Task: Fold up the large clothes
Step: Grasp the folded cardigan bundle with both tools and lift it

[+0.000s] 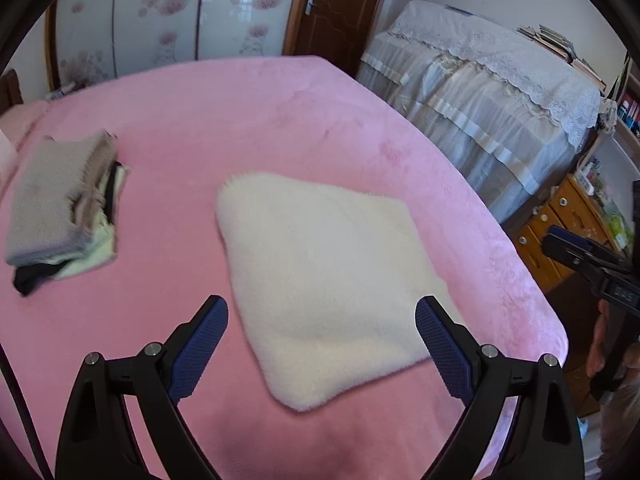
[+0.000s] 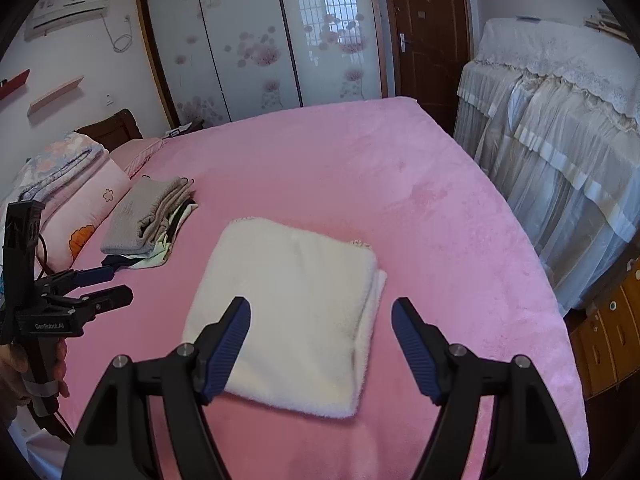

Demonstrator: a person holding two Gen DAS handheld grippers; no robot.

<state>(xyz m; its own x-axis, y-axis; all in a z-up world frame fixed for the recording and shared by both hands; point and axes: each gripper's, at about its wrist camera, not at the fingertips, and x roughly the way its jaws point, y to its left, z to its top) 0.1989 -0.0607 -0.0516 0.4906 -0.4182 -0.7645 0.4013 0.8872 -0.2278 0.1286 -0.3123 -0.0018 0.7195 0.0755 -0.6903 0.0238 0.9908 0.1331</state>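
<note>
Left gripper (image 1: 322, 320) and right gripper (image 2: 320, 320) are held above the near bed (image 1: 280, 112) edge, jaws wide, nothing held. White garment (image 2: 296, 312) lies folded at centre; fold judged finished. Next: transfer to the folded pile (image 2: 148, 216), far left.

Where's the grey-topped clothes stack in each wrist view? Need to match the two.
Left wrist: the stack of folded clothes lies far left, mid-height, on the pink bed cover.
Right wrist: the stack lies left of centre, above and left of the white folded garment.
Shared landmark: the brown door.
</note>
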